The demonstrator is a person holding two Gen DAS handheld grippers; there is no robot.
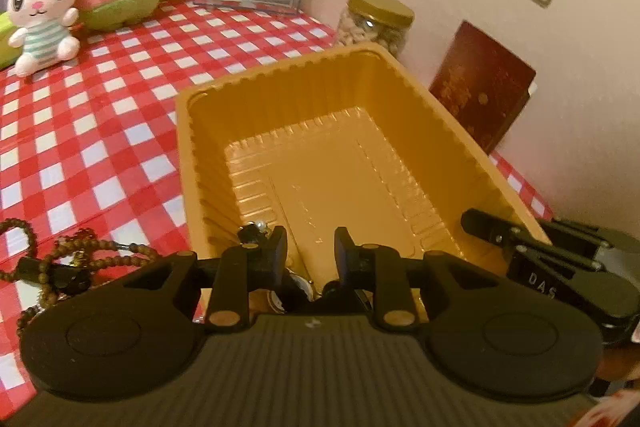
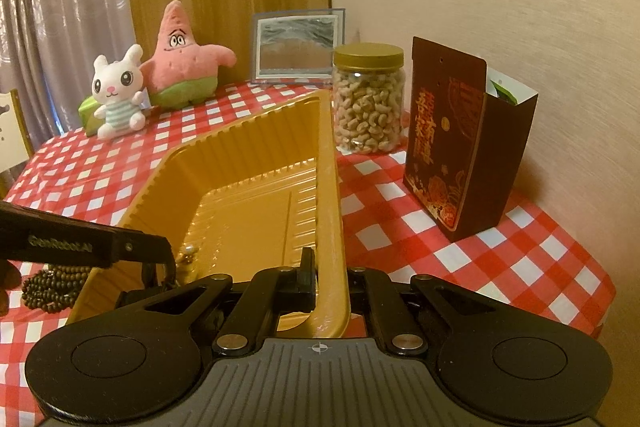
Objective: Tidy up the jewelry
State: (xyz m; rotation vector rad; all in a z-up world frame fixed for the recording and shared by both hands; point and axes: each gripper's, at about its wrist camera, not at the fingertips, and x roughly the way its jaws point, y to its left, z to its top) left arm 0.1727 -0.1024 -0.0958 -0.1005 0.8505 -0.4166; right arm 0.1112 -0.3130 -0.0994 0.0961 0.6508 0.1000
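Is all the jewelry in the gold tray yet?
Not yet. A few small shiny pieces already lie at the near end of the gold tray. The left hand-held gripper hovers open over them, while the right hand-held gripper pinches the tray's side wall, probably to steady it. The brown bead strings lie outside on the checked tablecloth, so they're left.

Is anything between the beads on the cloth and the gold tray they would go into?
Only the tray's own near wall: the beads lie just outside its left corner. The left gripper hangs over that end. No other object stands between them.
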